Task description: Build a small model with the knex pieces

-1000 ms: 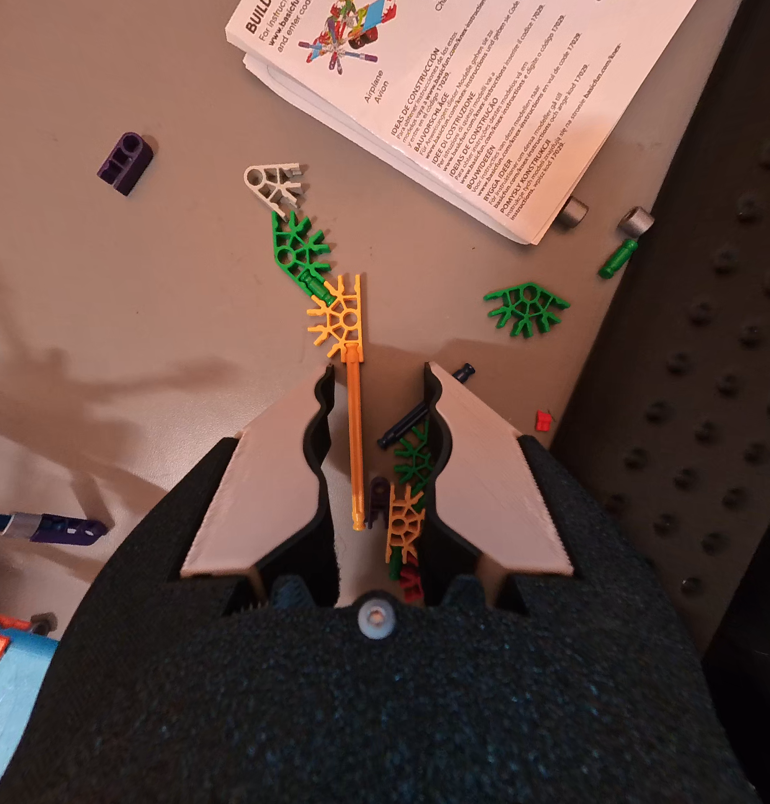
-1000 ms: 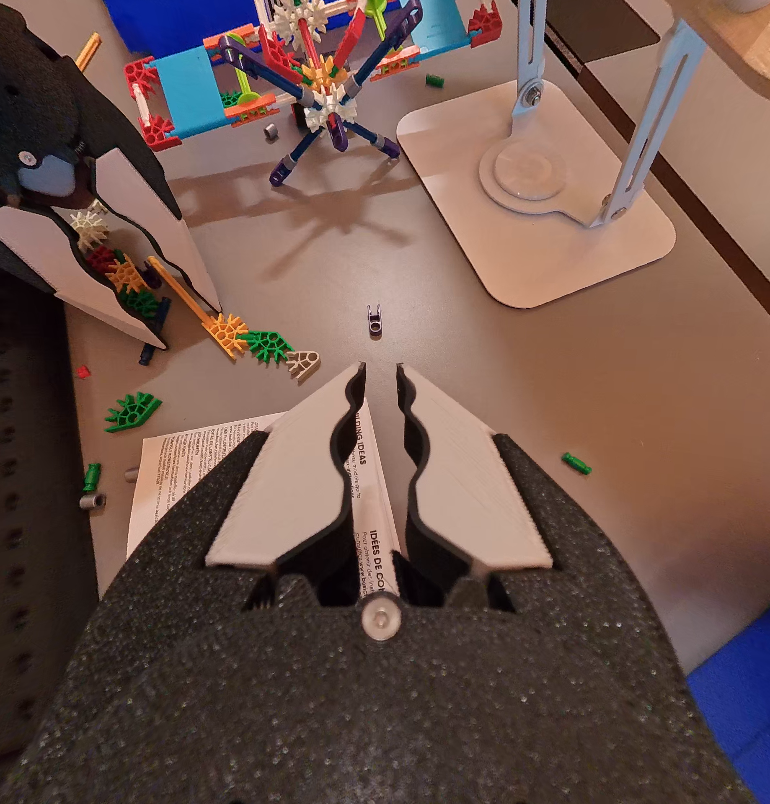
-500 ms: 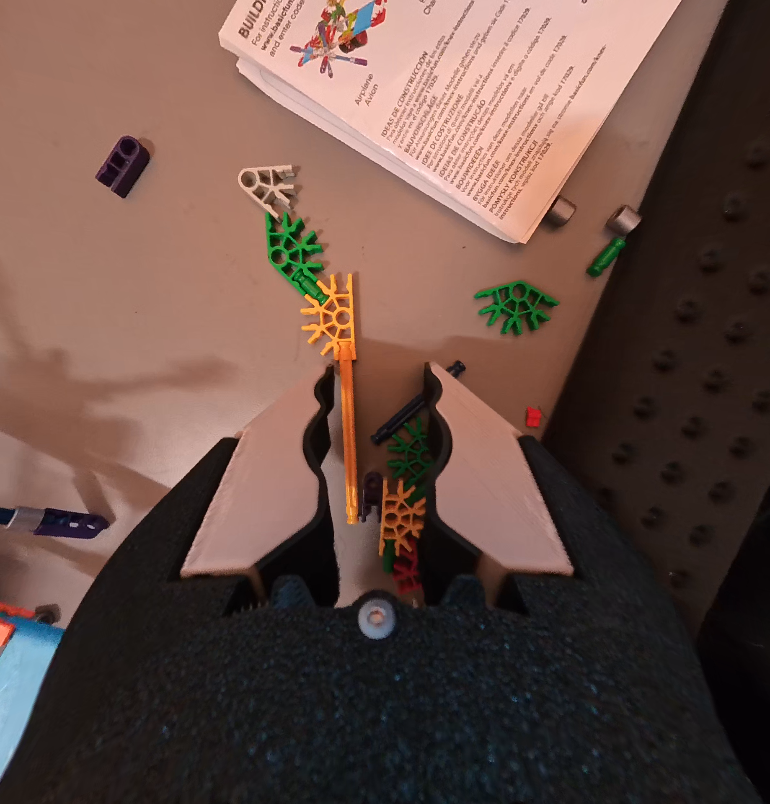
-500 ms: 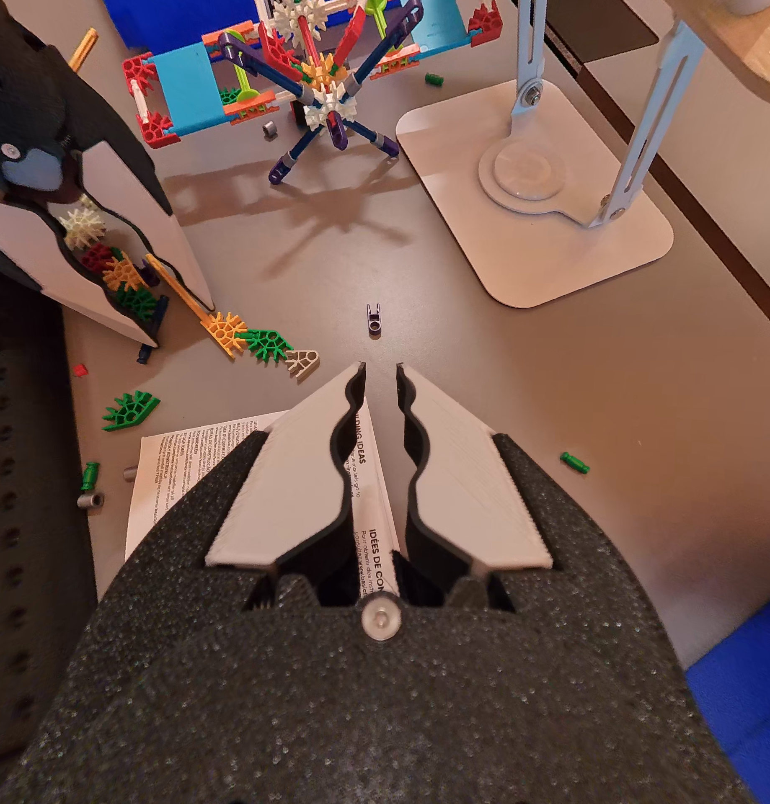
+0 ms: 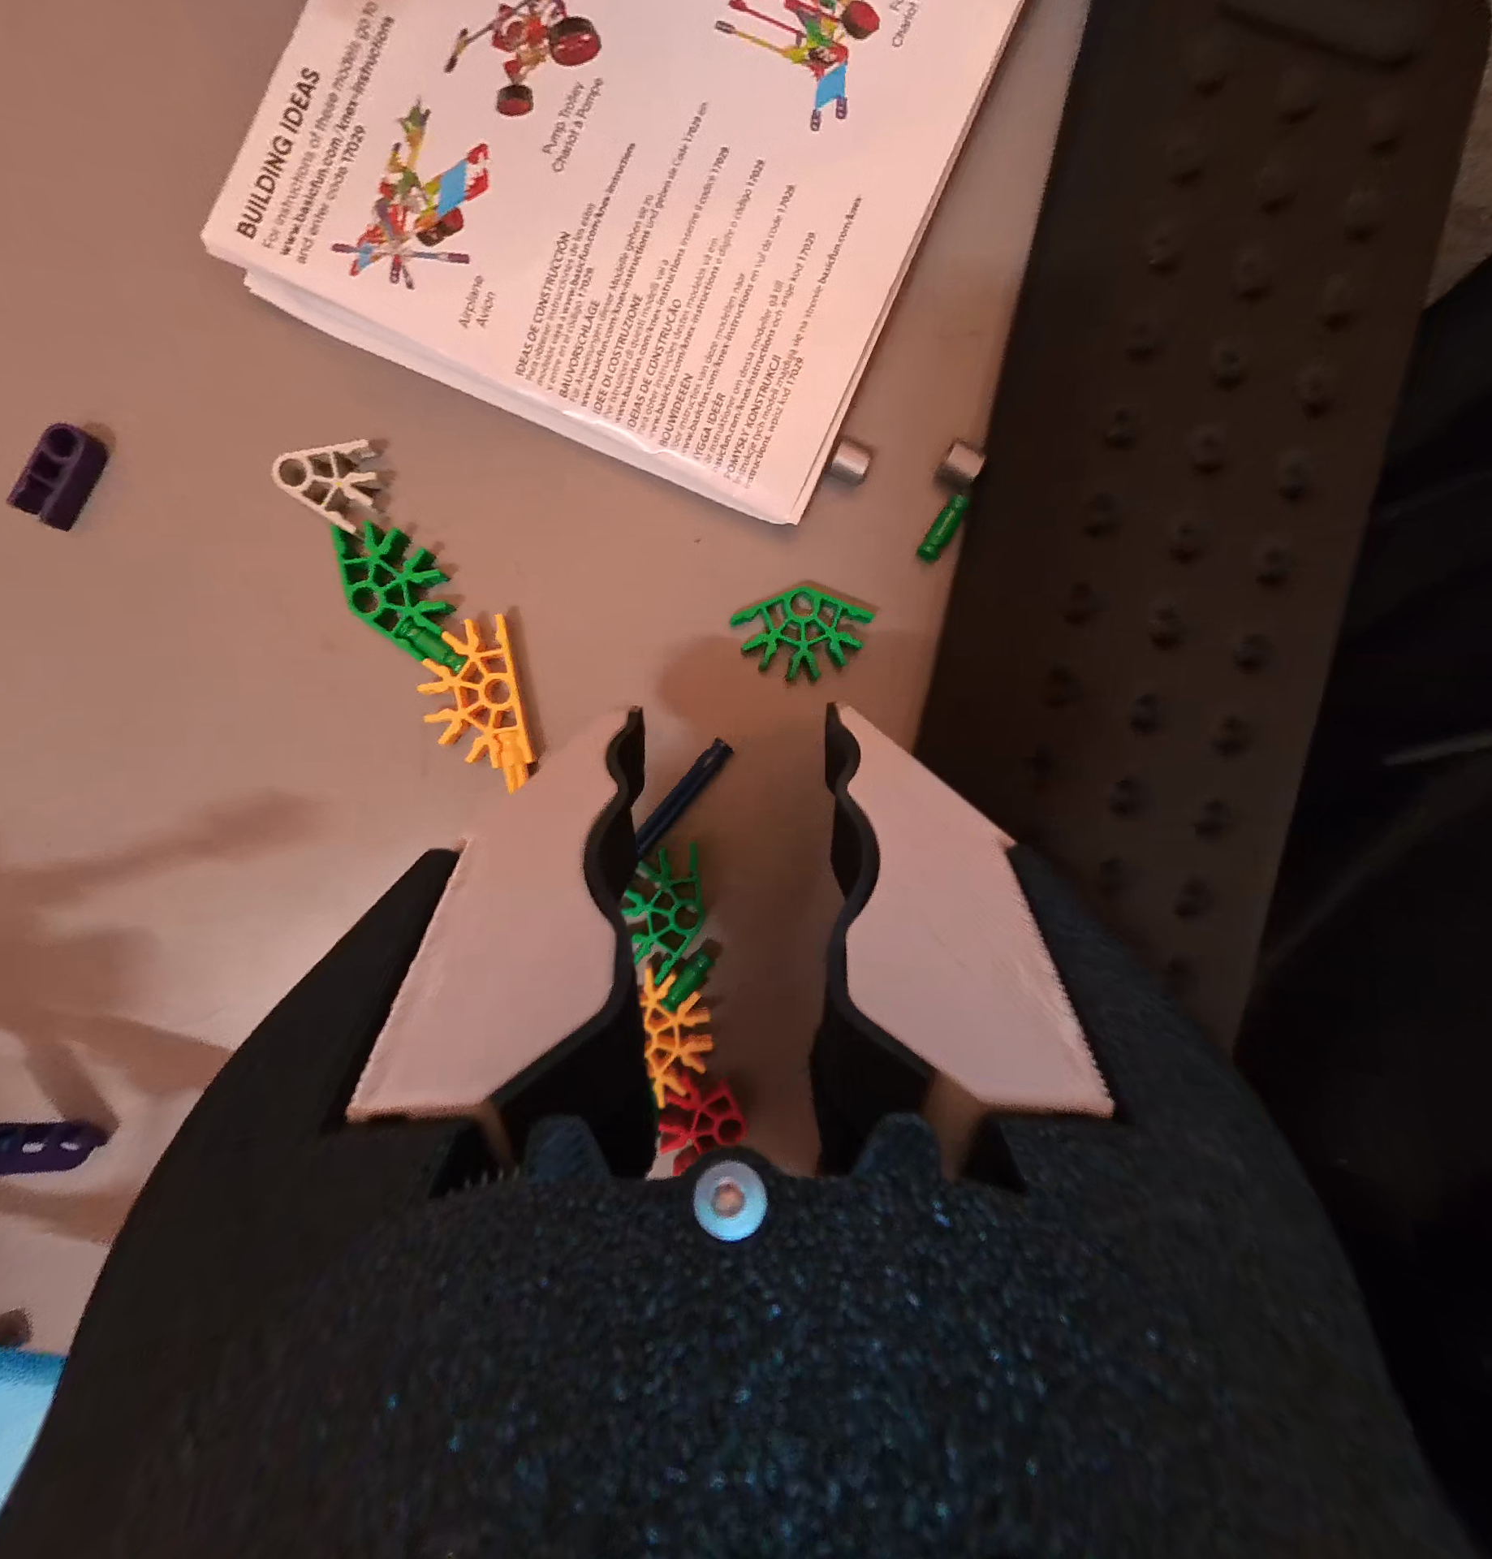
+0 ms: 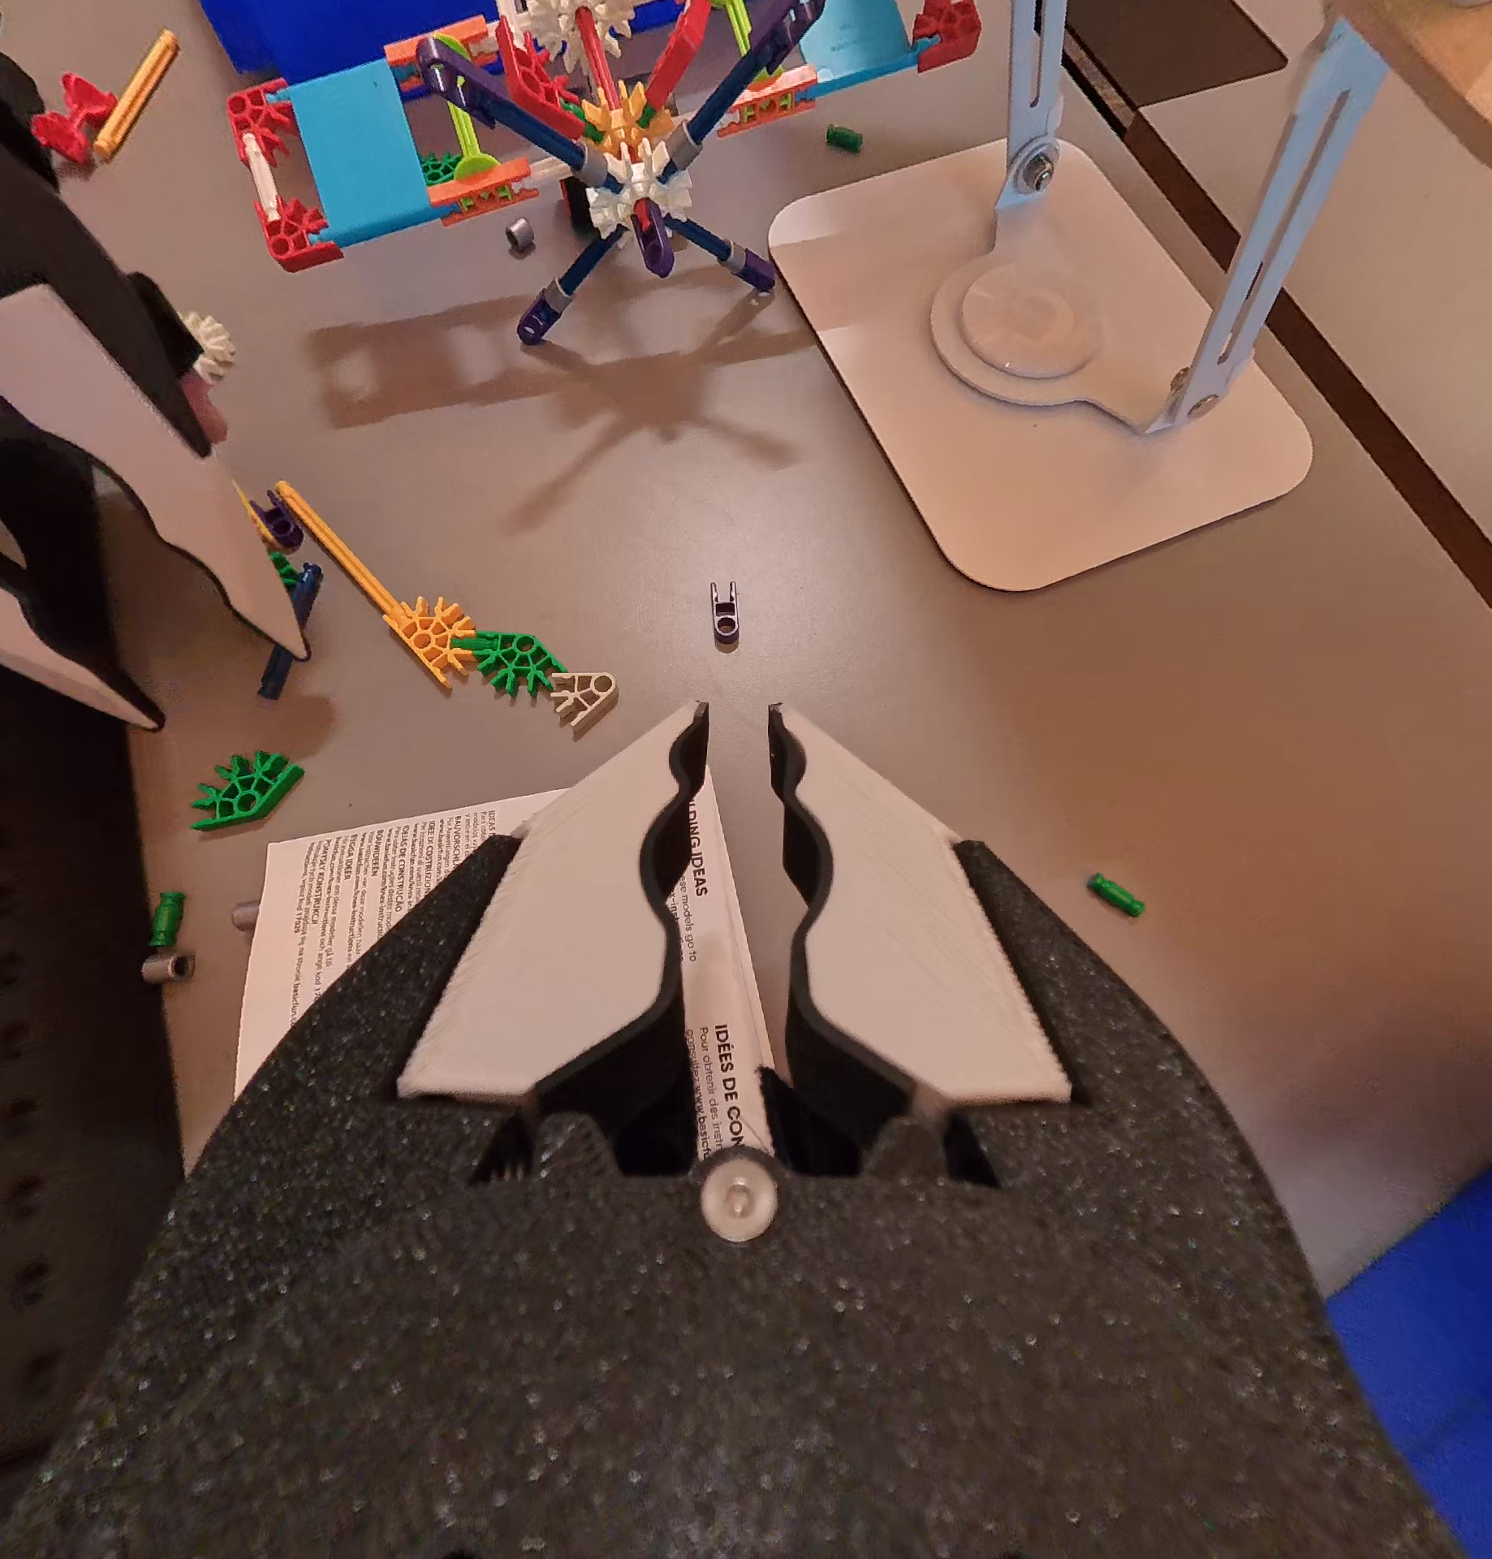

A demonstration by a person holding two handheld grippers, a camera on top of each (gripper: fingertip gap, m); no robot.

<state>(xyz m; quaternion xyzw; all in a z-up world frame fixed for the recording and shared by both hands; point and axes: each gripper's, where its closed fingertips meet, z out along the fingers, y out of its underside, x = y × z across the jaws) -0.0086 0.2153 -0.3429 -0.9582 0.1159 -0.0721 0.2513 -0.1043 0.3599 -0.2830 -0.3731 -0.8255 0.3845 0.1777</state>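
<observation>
Under right tool (parted): printed white booklet.

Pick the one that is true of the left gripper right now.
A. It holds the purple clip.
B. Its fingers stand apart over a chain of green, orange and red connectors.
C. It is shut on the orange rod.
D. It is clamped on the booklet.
B: the left gripper is open, with the chain of green, orange and red connectors lying on the table between its fingers, gripped by neither.

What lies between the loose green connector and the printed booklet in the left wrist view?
Nothing: between the loose green connector and the booklet the left wrist view shows only bare table.
</observation>
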